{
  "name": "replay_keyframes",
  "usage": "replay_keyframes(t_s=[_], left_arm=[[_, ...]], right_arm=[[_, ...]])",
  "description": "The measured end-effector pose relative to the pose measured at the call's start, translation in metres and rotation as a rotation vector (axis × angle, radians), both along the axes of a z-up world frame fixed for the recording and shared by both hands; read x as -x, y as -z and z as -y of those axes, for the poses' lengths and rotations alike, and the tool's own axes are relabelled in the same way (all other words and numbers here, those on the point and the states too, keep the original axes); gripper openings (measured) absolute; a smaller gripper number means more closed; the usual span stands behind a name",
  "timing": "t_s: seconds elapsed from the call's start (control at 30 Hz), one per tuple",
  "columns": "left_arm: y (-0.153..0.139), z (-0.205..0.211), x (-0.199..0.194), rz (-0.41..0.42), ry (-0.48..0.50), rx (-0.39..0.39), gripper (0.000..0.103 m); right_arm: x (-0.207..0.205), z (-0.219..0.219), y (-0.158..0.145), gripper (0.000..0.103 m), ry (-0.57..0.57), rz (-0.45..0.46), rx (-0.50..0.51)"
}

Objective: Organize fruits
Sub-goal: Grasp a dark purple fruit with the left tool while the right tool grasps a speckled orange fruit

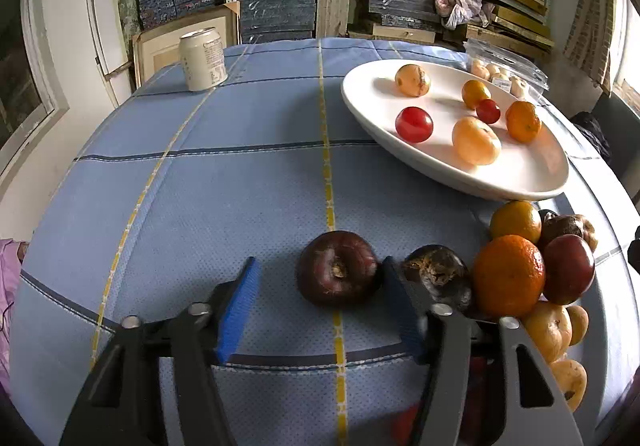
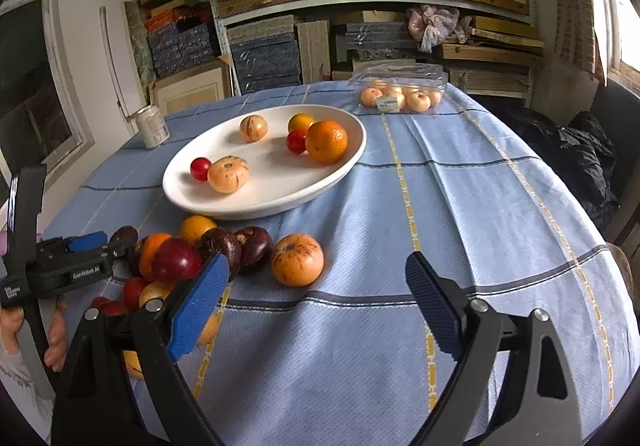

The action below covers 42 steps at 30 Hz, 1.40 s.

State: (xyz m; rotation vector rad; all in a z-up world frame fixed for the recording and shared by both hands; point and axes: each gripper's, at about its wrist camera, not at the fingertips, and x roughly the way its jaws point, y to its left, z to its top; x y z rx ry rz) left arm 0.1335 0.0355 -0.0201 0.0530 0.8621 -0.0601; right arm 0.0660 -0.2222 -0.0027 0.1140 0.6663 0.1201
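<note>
A white oval plate [image 1: 532,176] [image 2: 256,206] holds several fruits: oranges, pale peach fruits and red cherry tomatoes. A pile of loose fruit [image 1: 520,270] [image 2: 188,250] lies on the cloth in front of the plate. My left gripper [image 1: 320,278] is open, its fingers on either side of a dark purple fruit [image 1: 338,268] on the cloth, not touching it. My right gripper [image 2: 316,286] is open and empty, just in front of a pale orange fruit [image 2: 297,259].
A blue checked tablecloth [image 2: 460,206] covers the table. A drink can [image 1: 203,58] [image 2: 151,126] stands at the far left. A clear plastic box of pale fruits [image 2: 400,90] sits at the far edge. Shelves of stacked boxes stand behind.
</note>
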Motion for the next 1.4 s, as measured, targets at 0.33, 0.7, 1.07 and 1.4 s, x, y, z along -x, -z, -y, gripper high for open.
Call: replay_keyframes(t_s=[0.33,0.7,1.07,1.4], left_arm=[[0.001,-0.001,0.003,-0.004,-0.001,-0.011,0.043],[0.002,-0.001,0.004,-0.003,-0.002,-0.022,0.043],[0.003,-0.001,0.004,-0.007,-0.005,-0.020,0.043],[0.004,-0.001,0.003,-0.013,-0.005,-0.013,0.043]], right_arm=[[0.004,-0.017,0.002,0.088,-0.069,0.017,0.064],[-0.027,-0.001,0.019,0.054,-0.026,-0.112,-0.003],[-0.052,-0.024,0.027,0.038,-0.096,-0.163,0.044],[-0.058,-0.018,0.031,0.038,-0.094,-0.184,0.002]])
